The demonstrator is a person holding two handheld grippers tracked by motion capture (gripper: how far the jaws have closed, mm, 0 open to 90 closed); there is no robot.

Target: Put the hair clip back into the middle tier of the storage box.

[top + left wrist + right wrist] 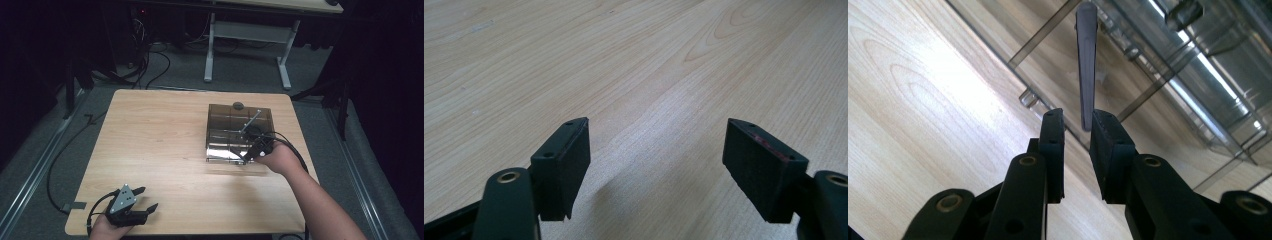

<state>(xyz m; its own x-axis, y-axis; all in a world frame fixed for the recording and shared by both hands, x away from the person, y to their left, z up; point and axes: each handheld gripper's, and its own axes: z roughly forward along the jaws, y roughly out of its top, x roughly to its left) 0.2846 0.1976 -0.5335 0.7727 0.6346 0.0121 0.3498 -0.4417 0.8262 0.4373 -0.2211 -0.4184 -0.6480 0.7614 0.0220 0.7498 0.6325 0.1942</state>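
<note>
A smoked clear plastic box stands on the right half of the wooden table. A thin grey strip slants over the box. In the right gripper view the grey strip is edge-on, with its lower end between the jaw tips. It lies against the right pad with a sliver of gap on the left. My right gripper is nearly closed, at the near right corner of the box; in the high view the right gripper is there too. My left gripper rests wide open near the table's front left, holding nothing.
Bare wood lies between the two hands. A small dark round object sits at the box's far edge. Beyond the table are a white desk frame and loose cables on the grey floor.
</note>
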